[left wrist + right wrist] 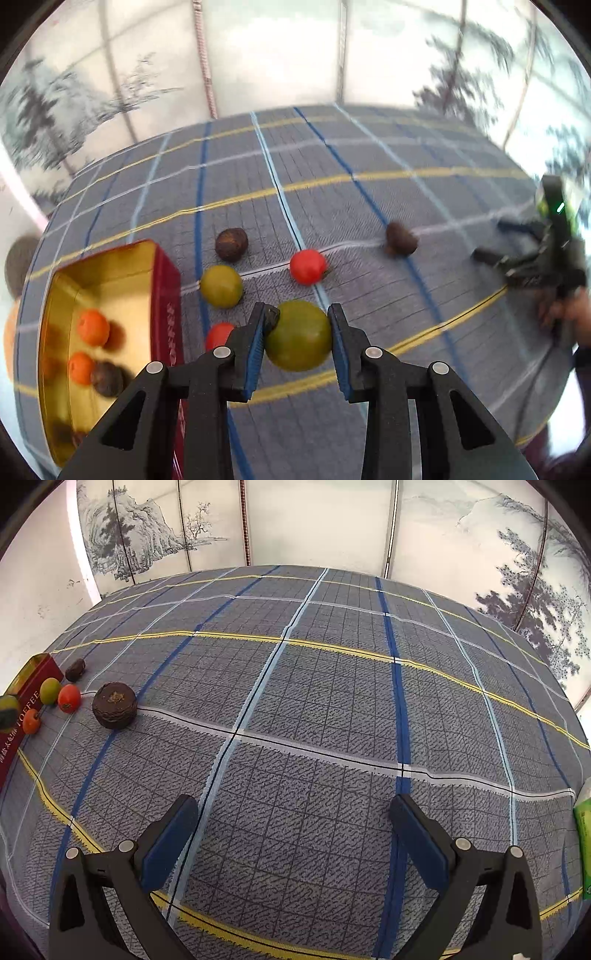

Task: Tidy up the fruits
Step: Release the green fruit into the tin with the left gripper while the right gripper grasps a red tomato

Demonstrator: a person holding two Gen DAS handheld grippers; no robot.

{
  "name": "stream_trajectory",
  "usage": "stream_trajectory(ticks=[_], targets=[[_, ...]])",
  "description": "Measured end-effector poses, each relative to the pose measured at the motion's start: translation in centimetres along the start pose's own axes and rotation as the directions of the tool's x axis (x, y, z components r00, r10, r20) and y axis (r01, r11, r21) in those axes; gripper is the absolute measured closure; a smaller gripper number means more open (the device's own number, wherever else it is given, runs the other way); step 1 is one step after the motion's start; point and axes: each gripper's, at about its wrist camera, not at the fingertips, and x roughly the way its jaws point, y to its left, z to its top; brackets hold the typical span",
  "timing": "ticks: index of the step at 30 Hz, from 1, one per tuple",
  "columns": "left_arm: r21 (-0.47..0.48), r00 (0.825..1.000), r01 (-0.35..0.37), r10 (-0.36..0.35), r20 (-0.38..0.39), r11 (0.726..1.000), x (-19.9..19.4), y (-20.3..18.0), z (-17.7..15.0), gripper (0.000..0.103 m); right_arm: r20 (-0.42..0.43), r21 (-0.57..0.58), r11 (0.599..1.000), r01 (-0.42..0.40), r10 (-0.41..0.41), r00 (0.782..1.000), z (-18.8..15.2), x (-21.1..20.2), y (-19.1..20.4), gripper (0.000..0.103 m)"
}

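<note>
In the left wrist view my left gripper [297, 328] is shut on a green fruit [299, 338] and holds it over the cloth. To its left stands a red tin with a gold inside [110, 273], holding two orange fruits [92, 326] and a brown one [107, 378]. On the cloth lie another green fruit [221, 286], a red fruit [307, 266], a second red one [218, 334] partly hidden, and two brown fruits [231, 243] [400, 238]. My right gripper [293, 823] is open and empty over bare cloth. A brown fruit [114, 705] lies far to its left.
The plaid cloth [332, 701] covers the table. Painted screen panels [314, 520] stand behind it. A green packet [583, 845] sits at the right edge. The right gripper also shows in the left wrist view [543, 254], at the far right. The tin [33, 686] shows at left.
</note>
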Motion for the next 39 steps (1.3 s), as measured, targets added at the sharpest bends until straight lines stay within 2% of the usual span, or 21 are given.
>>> stream_trajectory(ticks=[5,9,17,19,20,21,24,26,28,32,35,39], targets=[[-0.088,0.999,0.011,-0.008,0.04,0.996,-3.4,0.0,-1.5,0.069,0.0,0.0,1.0,0.0,0.0,1.0,0.0,0.0,-0.1,0.0],[-0.138,0.998,-0.013,0.022,0.063,0.99,-5.6,0.6,-3.3,0.069,0.0,0.0,1.0,0.001,-0.001,1.0,0.0,0.0,-0.1,0.0],[-0.278,0.995,-0.069,0.086,0.052,0.958,-7.6,5.5,-6.2,0.069,0.002,0.0,1.0,-0.002,0.002,1.0,0.0,0.0,-0.1,0.0],[-0.304,0.994,-0.078,0.099,0.054,0.95,-7.9,6.6,-6.8,0.069,0.034,0.001,0.999,-0.042,0.042,0.999,0.0,-0.6,-0.2,0.004],[-0.313,0.993,-0.082,0.104,0.055,0.946,-8.1,7.0,-7.1,0.069,0.088,-0.003,0.997,-0.081,0.081,0.993,0.0,-1.6,-0.1,0.016],[-0.32,0.992,-0.086,0.11,0.058,0.943,-8.3,7.4,-7.4,0.069,0.148,-0.026,0.993,-0.119,0.121,0.981,0.0,-2.7,0.4,0.022],[-0.322,0.989,-0.101,0.129,0.066,0.941,-8.7,8.2,-7.7,0.069,0.19,-0.13,0.971,-0.201,0.224,0.956,1.0,-4.8,3.8,0.023],[-0.319,0.988,-0.106,0.136,0.072,0.942,-8.8,8.3,-7.7,0.069,0.194,-0.226,0.938,-0.263,0.308,0.931,2.1,-5.6,7.2,0.023],[-0.318,0.987,-0.106,0.138,0.082,0.942,-9.1,8.6,-7.9,0.069,0.154,-0.288,0.905,-0.312,0.365,0.918,3.3,-5.2,10.2,0.025],[-0.308,0.983,-0.12,0.155,0.093,0.944,-9.5,8.9,-8.1,0.069,0.077,-0.38,0.859,-0.345,0.401,0.913,5.5,-2.8,15.4,0.04],[-0.308,0.983,-0.124,0.158,0.091,0.943,-9.6,9.5,-8.3,0.069,0.043,-0.388,0.847,-0.364,0.412,0.91,6.7,-1.1,17.4,0.041],[-0.319,0.985,-0.116,0.151,0.088,0.941,-9.5,10.3,-8.3,0.069,0.005,-0.413,0.838,-0.357,0.394,0.919,7.3,1.0,20.0,0.042]])
